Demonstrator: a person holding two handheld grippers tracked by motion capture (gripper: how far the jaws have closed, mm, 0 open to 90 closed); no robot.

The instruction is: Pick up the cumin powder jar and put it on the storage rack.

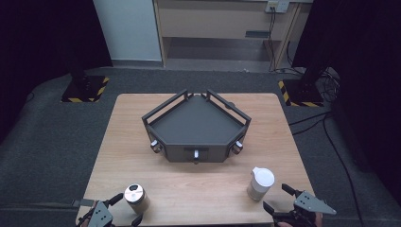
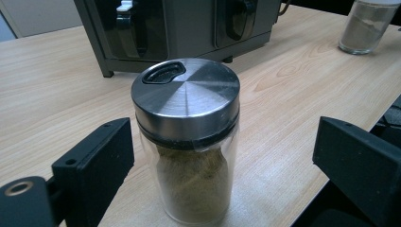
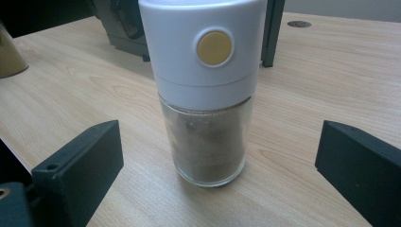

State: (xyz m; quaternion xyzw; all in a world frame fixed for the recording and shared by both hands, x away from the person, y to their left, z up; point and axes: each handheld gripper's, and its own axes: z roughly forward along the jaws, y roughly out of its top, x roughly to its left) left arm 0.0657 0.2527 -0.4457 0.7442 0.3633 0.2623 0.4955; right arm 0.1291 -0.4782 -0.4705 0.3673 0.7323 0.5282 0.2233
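A wooden table [image 1: 142, 142] seen from above, with a dark grey corner rack [image 1: 196, 125] at its middle. Two spice jars stand upright near the front edge, well apart from each other.

At front left, a glass jar with a steel lid [image 2: 189, 137] stands between the spread jaws of the left gripper [image 1: 124, 210]. The jaws are wide apart and touch nothing.

At front right, a glass jar with a white cap [image 3: 205, 90] stands between the jaws of the right gripper [image 1: 283, 198], which is also wide open and clear of the glass.

This looks like the approach step just before a grasp, with both jars lined up. Next, each gripper likely needs to ease forward a little and close squarely on the glass body below the lid. The rack may be the destination, though that is not certain from these views.
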